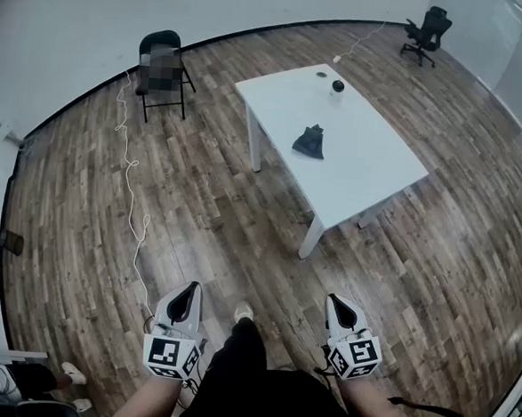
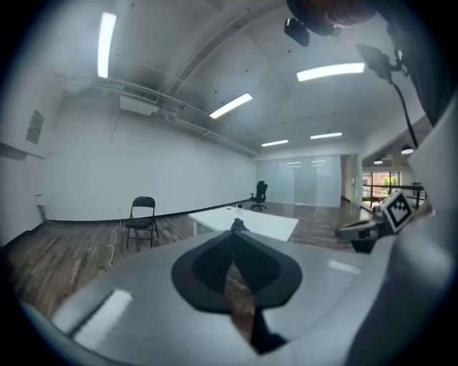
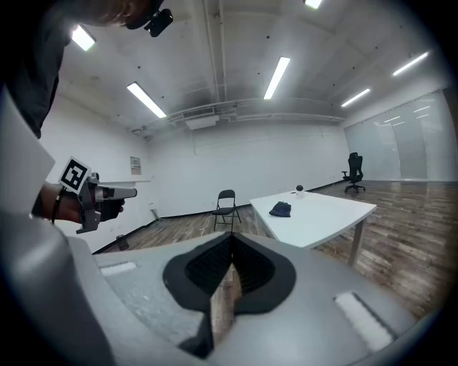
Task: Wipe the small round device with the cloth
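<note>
Two grippers are in my hands, held low in front of me and tipped slightly downward over the wooden floor [image 1: 198, 217], and both are well apart from the work. My left gripper [image 1: 183, 300] is clenched: in its own view the dark pads meet along a single seam with nothing caught between them. My right gripper [image 1: 338, 311] is clenched the same way, pads pressed together and empty. Each carries its marker cube at the back, facing up toward my head. The white table [image 1: 371, 166] stands ahead of me and a little to the right, across a stretch of bare boards. The cloth [image 1: 309, 141], a dark crumpled bundle, lies near the middle of the tabletop. The small round device [image 1: 338, 86], dark and ball-like, sits near the table's far end, apart from the cloth. Beyond the table's left corner a black folding chair [image 1: 162, 39] stands near the wall, and a black office chair [image 1: 427, 29] stands farther back on the right. A pale cable [image 1: 132, 172] snakes over the floor from beside the folding chair toward my left side. Neither gripper touches the table, the cloth or the device.
</note>
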Demonstrator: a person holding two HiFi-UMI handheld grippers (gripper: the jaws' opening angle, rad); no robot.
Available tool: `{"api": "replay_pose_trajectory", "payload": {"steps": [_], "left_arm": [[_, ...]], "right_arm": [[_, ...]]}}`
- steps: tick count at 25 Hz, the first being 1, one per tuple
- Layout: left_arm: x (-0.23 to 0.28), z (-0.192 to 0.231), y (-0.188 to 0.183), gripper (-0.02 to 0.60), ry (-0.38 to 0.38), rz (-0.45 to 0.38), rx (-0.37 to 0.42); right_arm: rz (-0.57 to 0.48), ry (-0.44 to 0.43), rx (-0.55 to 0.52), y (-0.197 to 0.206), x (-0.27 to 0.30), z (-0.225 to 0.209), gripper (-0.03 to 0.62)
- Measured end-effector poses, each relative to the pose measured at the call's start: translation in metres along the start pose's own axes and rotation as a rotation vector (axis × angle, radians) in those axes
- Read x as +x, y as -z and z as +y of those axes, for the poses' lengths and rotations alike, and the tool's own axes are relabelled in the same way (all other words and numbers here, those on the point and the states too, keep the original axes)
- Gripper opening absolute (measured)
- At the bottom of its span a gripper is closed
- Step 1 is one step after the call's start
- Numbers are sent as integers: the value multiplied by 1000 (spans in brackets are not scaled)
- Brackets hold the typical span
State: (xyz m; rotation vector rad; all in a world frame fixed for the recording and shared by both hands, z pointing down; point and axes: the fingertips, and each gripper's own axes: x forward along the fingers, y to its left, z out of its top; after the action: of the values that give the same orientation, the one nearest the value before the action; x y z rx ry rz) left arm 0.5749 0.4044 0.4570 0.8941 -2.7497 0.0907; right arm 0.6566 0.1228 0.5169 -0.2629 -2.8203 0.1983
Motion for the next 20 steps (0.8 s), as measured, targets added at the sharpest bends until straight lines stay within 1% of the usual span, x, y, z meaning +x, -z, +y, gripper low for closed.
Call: {"api": "replay_pose_trajectory", "payload": {"steps": [3, 6, 9, 12, 16, 20], "left_arm": [[37, 24, -8, 8, 26, -1, -12], [70, 47, -19, 8, 56, -13, -18], [98, 64, -27, 8, 95, -16, -37], [120, 75, -31, 8, 134, -19, -35], [144, 95, -36, 8, 147, -18, -50], [156, 109, -38, 8, 139, -21, -52]], "right_arm": [[0, -18, -2, -19, 43, 9, 2], [18, -46, -39, -35, 77, 22, 2], [14, -11, -31, -53, 104, 19, 2], [-7, 27, -15, -65, 126, 16, 2], [8, 15, -32, -72, 154, 22, 2], [12, 14, -39, -76, 178, 18, 2]]}}
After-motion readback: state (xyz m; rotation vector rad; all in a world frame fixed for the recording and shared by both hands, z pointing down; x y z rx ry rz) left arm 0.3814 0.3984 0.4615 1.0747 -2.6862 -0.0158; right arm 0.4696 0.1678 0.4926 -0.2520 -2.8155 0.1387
